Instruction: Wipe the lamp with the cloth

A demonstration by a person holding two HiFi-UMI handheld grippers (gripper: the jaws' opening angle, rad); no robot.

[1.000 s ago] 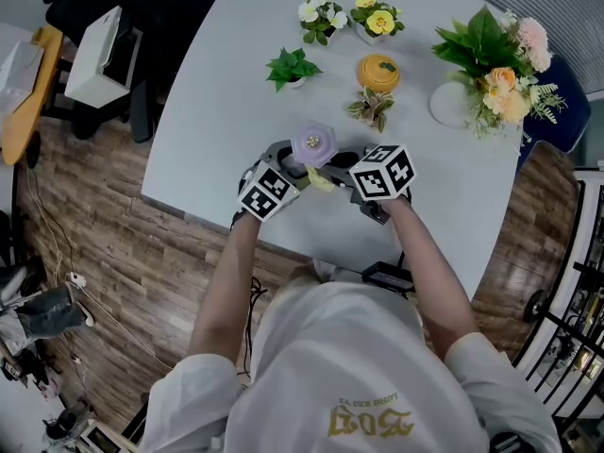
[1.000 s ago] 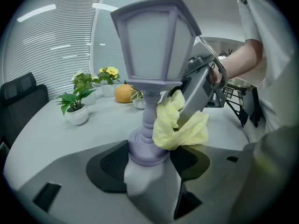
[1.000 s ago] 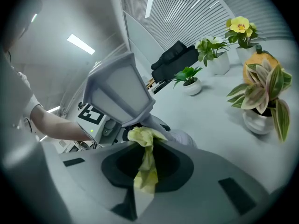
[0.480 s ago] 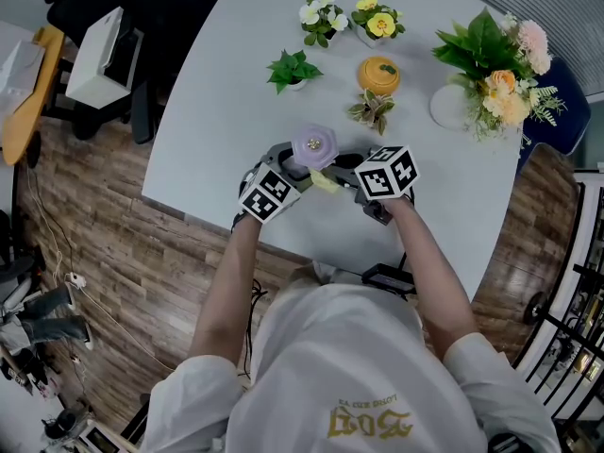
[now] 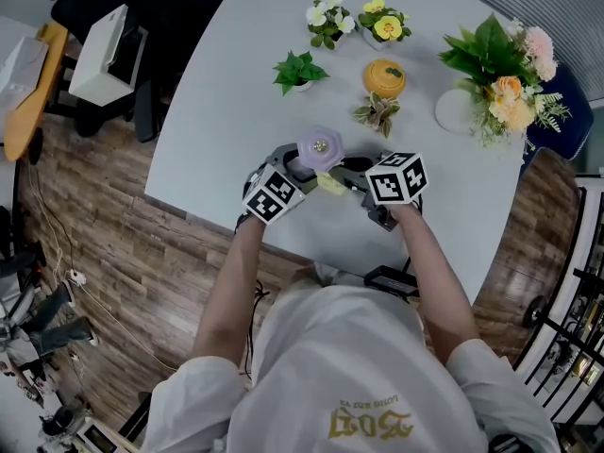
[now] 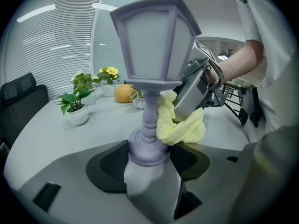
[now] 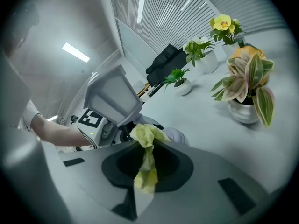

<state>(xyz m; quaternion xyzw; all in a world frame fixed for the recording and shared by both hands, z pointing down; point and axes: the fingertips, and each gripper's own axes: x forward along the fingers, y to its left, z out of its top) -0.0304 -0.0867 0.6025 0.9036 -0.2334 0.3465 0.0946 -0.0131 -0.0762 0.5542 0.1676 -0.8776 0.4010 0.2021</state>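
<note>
gripping the lamp [image 6: 152, 45] by its round base, your left gripper [image 6: 148, 158] is clenching its fingers [image 6: 108, 169] on either side of that base. the lamp is standing upright between them, with its lantern head rising well above the fingertips. the views are not showing whether the base is resting on the worktop [image 5: 236, 83] or hanging just off it.

your right gripper [image 7: 145, 167] is pinching the yellow cloth [image 7: 145, 136] between its own fingers [image 7: 180, 168], which are clamping shut on a twisted strip of it. the bunched end is sticking out beyond those fingertips. it is pressing against the lamp's slim stem, just above the left fingers and on the side facing the right gripper.

judging from this, you are in the middle of the wipe, not at its end. the cloth is working the lower stem, close to the base. the lantern head above the fingers is looking untouched by the cloth at this moment, as is the far side of the stem. the base itself is sitting inside the left fingers, so you are probably going to have to shift that grip before the cloth can reach it. most of the lamp's surface, by my reading, is waiting to be covered.
</note>
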